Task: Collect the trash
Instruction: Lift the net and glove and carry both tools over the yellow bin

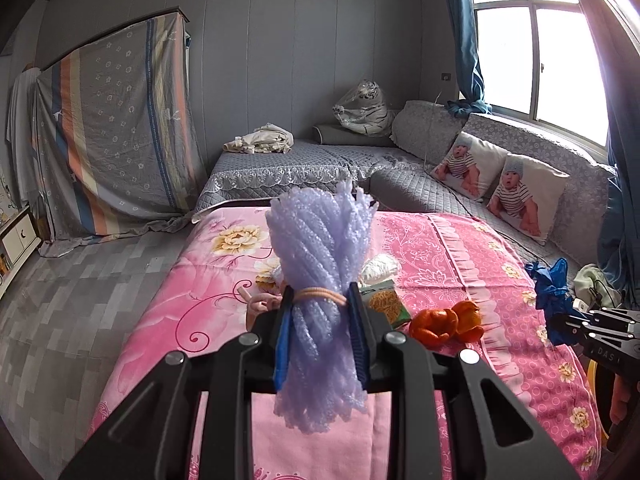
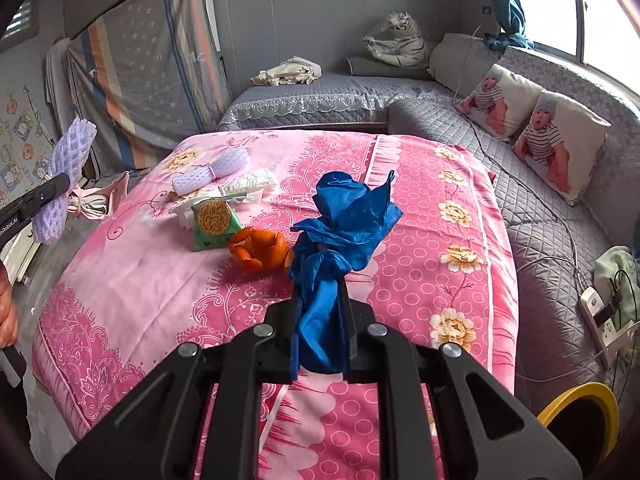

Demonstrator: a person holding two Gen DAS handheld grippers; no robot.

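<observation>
Left gripper [image 1: 320, 300] clamped on lilac foam net [image 1: 320, 264], lifted above the pink bed cover [image 2: 420, 208]. Right gripper [image 2: 320, 300] closed on crumpled blue wrapper [image 2: 344, 216]. On the cover: orange peel [image 2: 258, 250], green packet [image 2: 214, 222], print unreadable. Yellow bin rim [image 2: 580, 400] cut off.
</observation>
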